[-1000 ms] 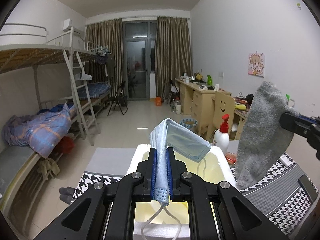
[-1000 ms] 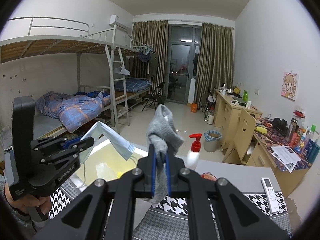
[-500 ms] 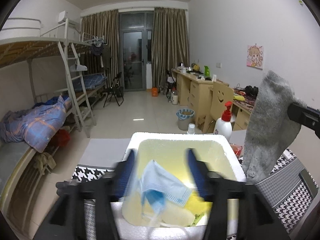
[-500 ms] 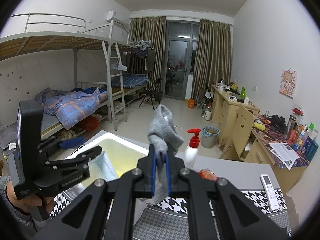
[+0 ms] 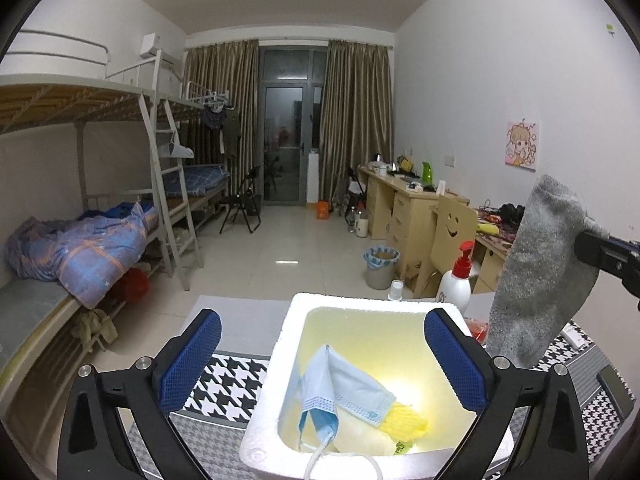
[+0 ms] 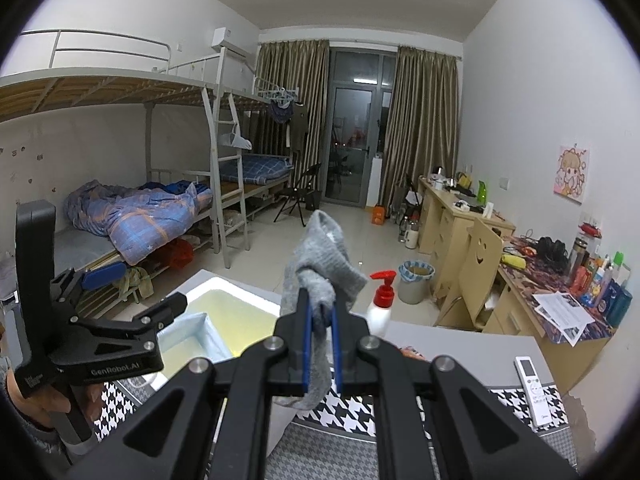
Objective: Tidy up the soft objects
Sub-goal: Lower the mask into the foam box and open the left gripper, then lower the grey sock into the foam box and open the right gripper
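A white foam box (image 5: 280,364) stands on the houndstooth cloth. A blue face mask (image 5: 340,392) lies inside it, on a yellow item (image 5: 404,420). My left gripper (image 5: 320,364) is open and empty above the box; it also shows in the right wrist view (image 6: 132,292). My right gripper (image 6: 320,324) is shut on a grey sock (image 6: 320,272), held up to the right of the box. The sock (image 5: 532,280) hangs at the right of the left wrist view. The box (image 6: 236,304) shows in the right wrist view too.
A pump bottle with a red top (image 5: 456,280) stands behind the box. A white remote (image 6: 532,384) lies on the table at the right. Bunk beds (image 5: 80,220) stand at the left, desks (image 5: 400,200) along the right wall.
My left gripper opened and let go of the face mask, which dropped into the foam box. My right gripper still holds the grey sock in about the same place.
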A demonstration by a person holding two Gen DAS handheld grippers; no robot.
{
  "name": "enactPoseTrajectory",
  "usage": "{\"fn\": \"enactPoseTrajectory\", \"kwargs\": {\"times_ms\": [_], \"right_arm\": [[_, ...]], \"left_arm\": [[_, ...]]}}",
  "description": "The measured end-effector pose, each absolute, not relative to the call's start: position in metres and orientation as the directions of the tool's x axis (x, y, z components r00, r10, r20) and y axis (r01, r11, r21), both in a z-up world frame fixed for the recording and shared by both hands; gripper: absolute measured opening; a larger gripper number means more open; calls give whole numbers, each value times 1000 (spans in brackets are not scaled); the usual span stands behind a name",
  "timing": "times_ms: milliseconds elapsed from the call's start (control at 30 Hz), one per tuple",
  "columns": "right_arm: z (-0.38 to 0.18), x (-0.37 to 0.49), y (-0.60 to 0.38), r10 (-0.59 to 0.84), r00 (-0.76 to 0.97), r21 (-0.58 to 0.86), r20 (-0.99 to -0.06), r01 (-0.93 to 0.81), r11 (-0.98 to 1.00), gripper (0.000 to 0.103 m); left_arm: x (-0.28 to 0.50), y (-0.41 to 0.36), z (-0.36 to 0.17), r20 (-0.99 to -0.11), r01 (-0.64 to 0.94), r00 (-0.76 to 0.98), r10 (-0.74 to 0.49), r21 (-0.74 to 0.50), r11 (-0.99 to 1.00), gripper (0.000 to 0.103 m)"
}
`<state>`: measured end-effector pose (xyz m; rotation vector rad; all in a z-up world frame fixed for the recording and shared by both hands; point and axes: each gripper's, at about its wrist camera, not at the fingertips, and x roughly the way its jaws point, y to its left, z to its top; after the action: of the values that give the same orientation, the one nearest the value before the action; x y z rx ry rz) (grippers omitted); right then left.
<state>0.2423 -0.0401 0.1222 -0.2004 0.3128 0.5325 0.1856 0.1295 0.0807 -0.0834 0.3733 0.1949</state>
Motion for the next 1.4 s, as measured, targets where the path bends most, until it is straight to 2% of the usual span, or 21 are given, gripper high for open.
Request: {"fn": "enactPoseTrajectory", "kwargs": {"times_ms": [667, 1400], "right_arm": [[129, 234, -20, 520, 794, -126, -315, -578, 806, 11], [112, 242, -1, 569, 734, -76, -371, -635, 769, 11]], "left_arm": [[159, 149, 79, -351, -253, 911, 216, -61, 966, 102], [143, 160, 75, -337, -266, 912, 233, -53, 963, 102]]}}
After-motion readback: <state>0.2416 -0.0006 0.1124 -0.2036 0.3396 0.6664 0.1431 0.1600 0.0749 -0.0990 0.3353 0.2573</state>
